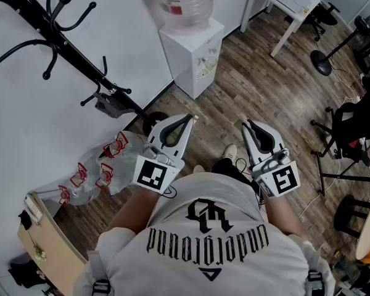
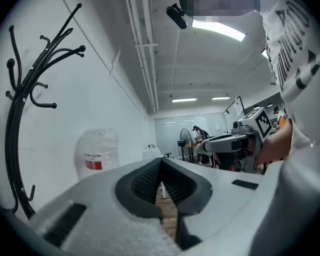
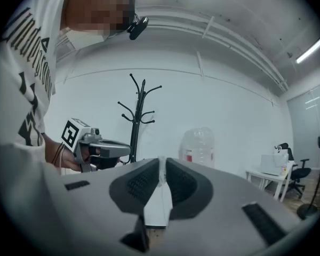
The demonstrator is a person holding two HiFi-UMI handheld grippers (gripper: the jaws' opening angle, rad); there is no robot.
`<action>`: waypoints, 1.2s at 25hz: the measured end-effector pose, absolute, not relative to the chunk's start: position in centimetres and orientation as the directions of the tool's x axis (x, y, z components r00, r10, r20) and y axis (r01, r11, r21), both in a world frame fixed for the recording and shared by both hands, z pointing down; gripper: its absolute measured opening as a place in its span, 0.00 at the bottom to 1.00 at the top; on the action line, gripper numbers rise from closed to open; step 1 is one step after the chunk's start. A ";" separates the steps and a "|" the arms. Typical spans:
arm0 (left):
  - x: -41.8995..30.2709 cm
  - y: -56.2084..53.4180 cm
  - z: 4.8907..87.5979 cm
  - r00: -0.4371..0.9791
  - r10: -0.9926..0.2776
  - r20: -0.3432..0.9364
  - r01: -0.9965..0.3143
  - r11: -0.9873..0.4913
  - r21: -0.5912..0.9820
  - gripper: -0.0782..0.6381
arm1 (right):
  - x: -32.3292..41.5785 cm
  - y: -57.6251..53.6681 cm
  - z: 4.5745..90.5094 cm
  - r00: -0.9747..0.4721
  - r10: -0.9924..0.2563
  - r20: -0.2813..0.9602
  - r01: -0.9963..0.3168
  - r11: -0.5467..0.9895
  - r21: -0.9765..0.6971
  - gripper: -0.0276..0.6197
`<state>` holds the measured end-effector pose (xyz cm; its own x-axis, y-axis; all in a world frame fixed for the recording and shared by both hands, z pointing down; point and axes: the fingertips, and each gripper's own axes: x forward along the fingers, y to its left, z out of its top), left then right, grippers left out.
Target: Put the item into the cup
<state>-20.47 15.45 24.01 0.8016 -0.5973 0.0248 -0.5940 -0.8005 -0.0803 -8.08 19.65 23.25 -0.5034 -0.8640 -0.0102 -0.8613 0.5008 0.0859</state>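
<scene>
No cup and no item shows in any view. In the head view I hold both grippers in front of a white printed T-shirt, over the wooden floor. My left gripper (image 1: pixel 192 117) has its jaws together, with nothing between them; in its own view the pads meet at the tips of the left gripper (image 2: pixel 161 163) and only floor shows through the slit below. My right gripper (image 1: pixel 245 124) also has its tips touching. In its own view the right gripper (image 3: pixel 161 163) holds nothing, with pale wall showing through the narrow gap. Each gripper sees the other beside it.
A black coat rack (image 1: pixel 55 36) leans along the white wall at the left. A white water dispenser (image 1: pixel 194 54) with a clear bottle (image 3: pixel 200 145) stands ahead. Plastic bags (image 1: pixel 102 171) lie by the wall. A white desk (image 1: pixel 283 5), chairs and stands are at the right.
</scene>
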 end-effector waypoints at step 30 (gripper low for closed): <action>-9.4 6.5 26.2 0.723 -0.686 0.074 -0.683 -0.727 -0.070 0.12 | 3.4 9.6 25.4 -0.598 -0.801 0.007 -0.800 0.598 0.051 0.12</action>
<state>-9.39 6.48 26.23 0.7234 -0.6864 0.0738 -0.6829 -0.7272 -0.0699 3.38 9.62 25.45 -0.5981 -0.8014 0.0066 -0.8002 0.5976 0.0512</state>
